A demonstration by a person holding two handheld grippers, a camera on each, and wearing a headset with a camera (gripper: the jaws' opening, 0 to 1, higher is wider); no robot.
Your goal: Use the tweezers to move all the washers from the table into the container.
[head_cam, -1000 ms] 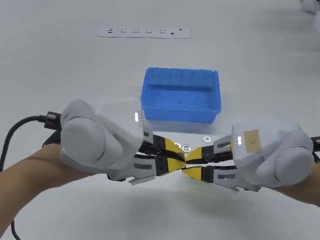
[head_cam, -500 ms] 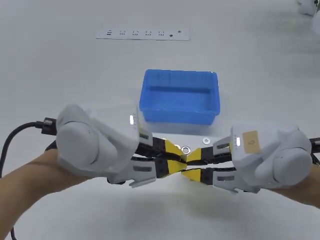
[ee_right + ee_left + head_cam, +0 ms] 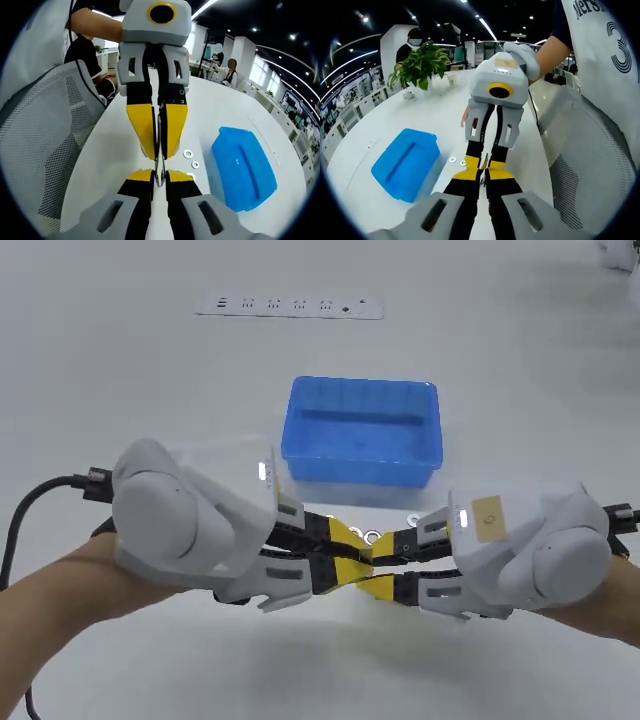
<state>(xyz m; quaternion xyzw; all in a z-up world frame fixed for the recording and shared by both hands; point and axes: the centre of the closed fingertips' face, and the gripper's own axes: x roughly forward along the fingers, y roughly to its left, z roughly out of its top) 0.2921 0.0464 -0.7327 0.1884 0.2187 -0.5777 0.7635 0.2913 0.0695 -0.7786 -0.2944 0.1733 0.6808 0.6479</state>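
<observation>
My two grippers meet tip to tip low over the white table (image 3: 150, 370). The left gripper (image 3: 352, 554) and the right gripper (image 3: 379, 566) are both shut on thin metal tweezers (image 3: 159, 150), which run between the yellow fingertips of both. From the left gripper view the tweezers (image 3: 482, 171) show as a thin sliver between my jaws. Three small washers (image 3: 372, 537) lie on the table just behind the tips, between them and the blue container (image 3: 362, 430). The container is open and looks empty. The washers (image 3: 188, 153) lie beside the container (image 3: 245, 167).
A white power strip (image 3: 290, 306) lies at the far side of the table. A black cable (image 3: 40, 490) trails from the left gripper. A grey mesh chair (image 3: 585, 150) stands beside the table, and a potted plant (image 3: 420, 62) stands at its far end.
The right gripper has edged slightly left, towards the left gripper. The fingertips have stayed together on the tweezers. The washers and container have not moved.
</observation>
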